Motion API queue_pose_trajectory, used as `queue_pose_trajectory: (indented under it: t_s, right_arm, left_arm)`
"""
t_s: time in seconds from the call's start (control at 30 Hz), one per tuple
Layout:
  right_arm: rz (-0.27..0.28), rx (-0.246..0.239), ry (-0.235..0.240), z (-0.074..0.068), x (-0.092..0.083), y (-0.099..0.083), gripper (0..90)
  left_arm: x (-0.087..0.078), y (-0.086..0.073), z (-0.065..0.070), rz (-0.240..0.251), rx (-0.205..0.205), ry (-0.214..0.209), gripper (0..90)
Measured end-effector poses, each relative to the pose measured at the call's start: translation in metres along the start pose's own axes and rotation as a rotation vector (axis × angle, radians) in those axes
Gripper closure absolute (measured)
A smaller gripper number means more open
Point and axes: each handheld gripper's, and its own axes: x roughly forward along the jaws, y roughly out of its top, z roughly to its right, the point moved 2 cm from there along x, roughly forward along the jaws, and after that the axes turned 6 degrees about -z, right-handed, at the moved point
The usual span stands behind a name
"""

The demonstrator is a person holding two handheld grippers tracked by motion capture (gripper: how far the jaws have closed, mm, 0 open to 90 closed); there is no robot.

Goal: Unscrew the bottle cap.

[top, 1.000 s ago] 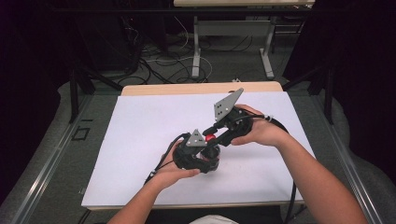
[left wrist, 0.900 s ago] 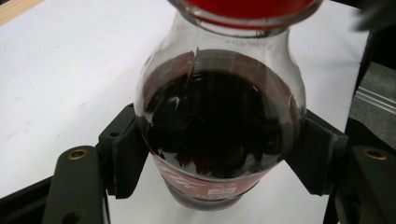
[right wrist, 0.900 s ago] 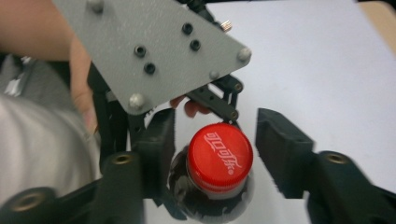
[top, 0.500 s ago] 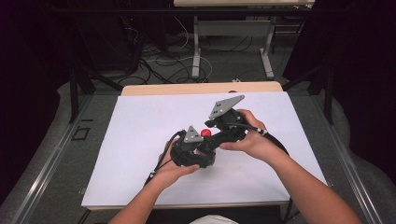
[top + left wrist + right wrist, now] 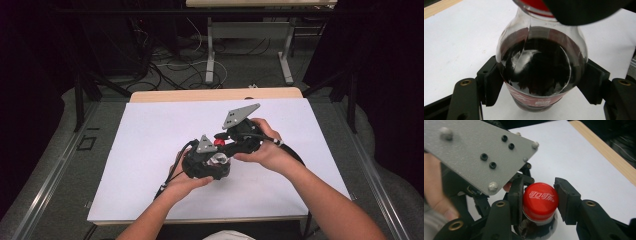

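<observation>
On the left of the high view, the person's left hand (image 5: 187,181) came in from the near edge and held the left gripper (image 5: 206,162) low over the white table (image 5: 150,125), near its middle. That gripper's two black jaws were pinched against the sides of a clear bottle (image 5: 541,67) of dark drink; in the left gripper view the pads (image 5: 492,83) pressed the wide belly just above the red label band, one on each side. The bottle stood between the two tools, its base toward the table; whether the base touched the sheet I could not tell.

Just to the right, and a little farther off, the red cap (image 5: 540,202) topped the bottle. The right gripper (image 5: 539,201) had just been closing, and in the right gripper view its jaws were clamped on that cap, a pad touching each side, white lettering facing the camera. In the high view the cap (image 5: 219,142) was a small red spot between the two tools. The right gripper (image 5: 239,140) lay in the right hand (image 5: 267,152), whose forearm ran down to the near right corner. A grey three-cornered plate (image 5: 240,115) rose tilted above it.
</observation>
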Motion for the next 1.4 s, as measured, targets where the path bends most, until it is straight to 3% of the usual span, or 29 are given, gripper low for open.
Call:
queue_pose_trajectory:
  t_s: [0.03,0.07,0.13,0.17,0.2,0.27,0.37,0.43,0.5,0.57,0.73,0.8,0.83,1.03,1.23,1.4]
  right_arm:
    - [0.000,0.000,0.000,0.000,0.000,0.000,60.4]
    - [0.003,-0.010,0.030,0.003,0.000,0.000,60.5]
    - [-0.002,-0.068,0.081,0.007,-0.002,0.000,60.6]
    - [-0.010,-0.118,0.155,0.012,-0.003,0.000,60.6]
    - [-0.010,-0.118,0.155,0.012,-0.003,0.000,60.6]
    - [-0.015,-0.154,0.214,0.016,-0.004,-0.001,60.6]
    - [-0.013,-0.207,0.260,0.019,-0.005,-0.002,60.4]
    - [-0.010,-0.198,0.240,0.018,-0.005,-0.002,58.6]
    - [0.001,-0.145,0.218,0.014,-0.006,-0.001,49.5]
    - [0.001,-0.126,0.181,0.011,-0.006,-0.001,49.1]
    - [0.020,-0.043,0.069,0.002,-0.005,-0.002,47.2]
    - [0.044,0.020,0.031,-0.001,-0.005,-0.003,46.8]
    - [0.046,0.039,-0.026,-0.003,-0.006,-0.005,46.8]
    - [0.083,0.043,-0.066,-0.007,-0.005,-0.005,49.3]
    - [0.083,0.066,-0.063,-0.013,0.001,-0.004,51.0]
    - [0.088,0.040,-0.049,-0.010,0.003,-0.002,55.3]
  left_arm:
    - [0.000,0.000,0.000,-0.002,0.008,-0.005,30.1]
    - [-0.001,0.000,0.000,-0.004,0.014,-0.009,30.1]
    - [-0.001,0.000,0.002,-0.002,0.016,-0.018,30.1]
    - [-0.001,0.000,0.003,0.001,0.026,-0.025,30.1]
    - [-0.003,-0.001,0.004,-0.020,0.027,-0.049,30.1]
    - [-0.001,-0.001,0.005,-0.002,0.037,-0.053,30.1]
    - [-0.001,0.000,0.007,-0.003,0.033,-0.062,30.1]
    - [-0.002,0.000,0.006,0.000,0.038,-0.053,30.0]
    - [-0.002,0.000,0.004,0.004,0.033,-0.041,30.0]
    - [-0.004,0.000,0.002,0.007,0.026,-0.034,30.1]
    - [-0.007,0.001,-0.002,0.012,0.001,-0.011,30.1]
    - [-0.007,0.000,-0.004,0.014,-0.011,0.004,30.1]
    - [-0.007,0.000,-0.004,0.014,-0.021,0.003,30.1]
    - [-0.007,-0.001,-0.005,0.000,-0.025,0.017,30.1]
    - [-0.006,-0.001,-0.003,-0.013,-0.005,0.015,30.1]
    - [-0.007,0.001,-0.001,-0.006,0.012,0.013,30.1]
